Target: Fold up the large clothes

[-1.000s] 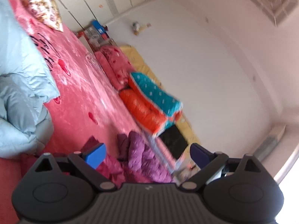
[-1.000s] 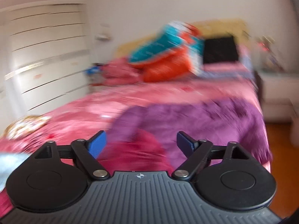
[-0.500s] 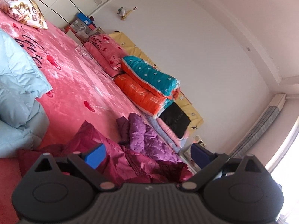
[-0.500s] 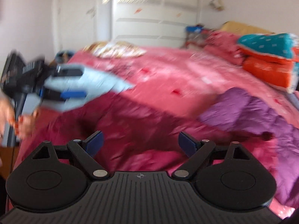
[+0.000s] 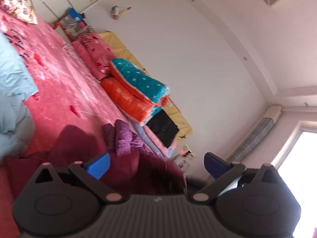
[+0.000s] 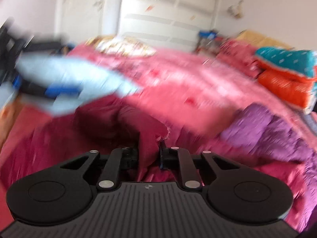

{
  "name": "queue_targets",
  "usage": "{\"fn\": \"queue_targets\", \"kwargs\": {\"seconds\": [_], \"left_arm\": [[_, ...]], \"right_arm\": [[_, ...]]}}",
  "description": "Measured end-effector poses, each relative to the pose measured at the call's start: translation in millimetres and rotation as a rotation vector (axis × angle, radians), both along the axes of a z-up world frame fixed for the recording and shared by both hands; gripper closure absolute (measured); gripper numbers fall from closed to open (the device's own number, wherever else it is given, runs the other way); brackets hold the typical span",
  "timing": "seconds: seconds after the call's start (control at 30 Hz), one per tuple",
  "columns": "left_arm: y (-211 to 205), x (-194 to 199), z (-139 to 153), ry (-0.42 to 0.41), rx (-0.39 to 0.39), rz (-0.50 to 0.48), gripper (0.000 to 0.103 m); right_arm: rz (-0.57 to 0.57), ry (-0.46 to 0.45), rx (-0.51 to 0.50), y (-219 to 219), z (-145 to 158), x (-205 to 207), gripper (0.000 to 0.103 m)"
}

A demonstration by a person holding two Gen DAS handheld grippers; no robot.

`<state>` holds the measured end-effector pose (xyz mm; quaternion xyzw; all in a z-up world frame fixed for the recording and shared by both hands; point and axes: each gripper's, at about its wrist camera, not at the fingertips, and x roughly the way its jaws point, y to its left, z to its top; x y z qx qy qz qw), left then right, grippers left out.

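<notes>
While your right gripper (image 6: 149, 154) closes its jaws, a fold of the maroon garment (image 6: 111, 130) stands pinched between the pads, rising toward twelve o'clock in the right wrist view. That garment lies crumpled on the pink bedspread (image 6: 198, 91), with a purple garment (image 6: 267, 130) at three o'clock of it and a pale blue garment (image 6: 69, 83) at ten o'clock, blurred. Your left gripper (image 5: 156, 164) stands wide, nothing between its blue pads (image 5: 98, 164); the maroon cloth sits just beyond them at twelve o'clock. A teal and orange quilt stack (image 5: 136, 91) rests by the headboard, at one o'clock of the garment
</notes>
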<state>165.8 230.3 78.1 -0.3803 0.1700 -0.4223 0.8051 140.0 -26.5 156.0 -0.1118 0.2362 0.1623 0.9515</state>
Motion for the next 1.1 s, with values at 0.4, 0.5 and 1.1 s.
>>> {"fn": "queue_targets", "kwargs": {"seconds": [0.4,0.5,1.1], "left_arm": [[-28,21,-18,0.138,0.178,0.018,0.001],[-29,32,-32,0.239,0.258,0.084,0.005],[-23,28,-9,0.235,0.280,0.313,0.016]], "right_arm": [[-0.108,-0.130,0.125,-10,-2,60,0.085],[-0.127,-0.081,0.119,-6,-26,75,0.079],[-0.320,-0.113,0.391,-69,-14,51,0.000]]}}
